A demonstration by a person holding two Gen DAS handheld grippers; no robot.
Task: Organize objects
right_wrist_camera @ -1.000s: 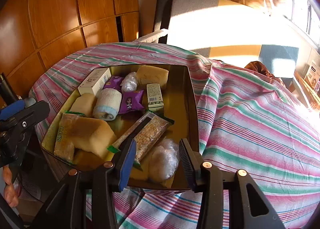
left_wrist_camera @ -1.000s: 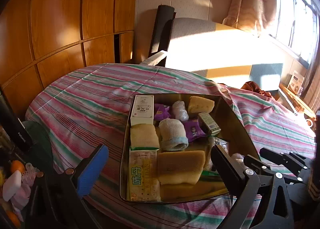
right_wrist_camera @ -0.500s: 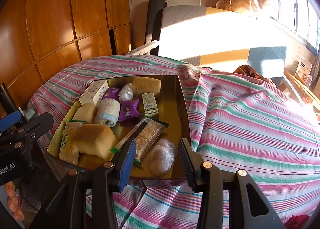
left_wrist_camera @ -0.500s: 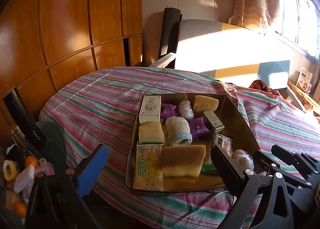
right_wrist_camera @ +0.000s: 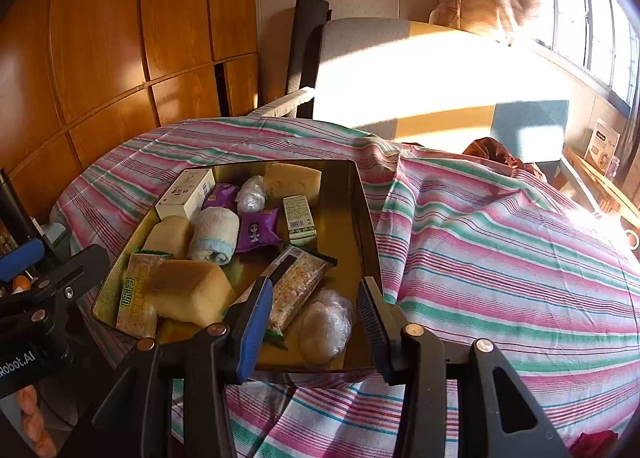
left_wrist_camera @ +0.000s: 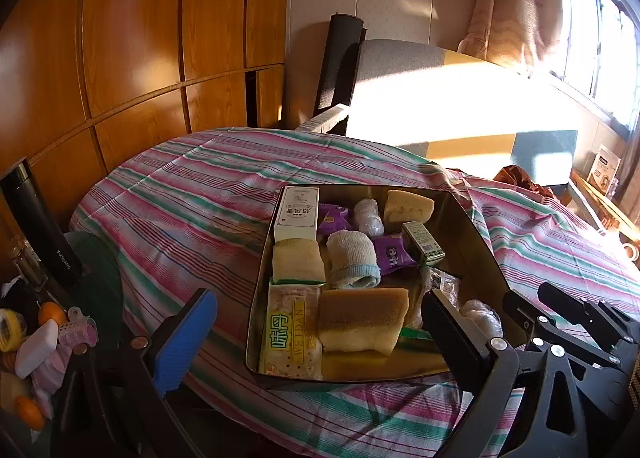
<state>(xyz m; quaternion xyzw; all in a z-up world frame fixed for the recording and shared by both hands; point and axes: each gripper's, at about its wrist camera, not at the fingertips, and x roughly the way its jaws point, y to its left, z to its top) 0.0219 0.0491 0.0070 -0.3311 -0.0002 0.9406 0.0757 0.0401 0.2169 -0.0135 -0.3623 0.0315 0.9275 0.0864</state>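
I see gold tin (right_wrist_camera: 366,213) near front edge of striped desk (right_wrist_camera: 500,258), packed: white box (right_wrist_camera: 185,193) in far left corner, rolled towel (right_wrist_camera: 214,234) mid, wrapped ball (right_wrist_camera: 325,328) in near right corner. My left tool (left_wrist_camera: 316,334) spread wide, empty. My right tool (right_wrist_camera: 314,322) part spread above ball, seemingly not touching.
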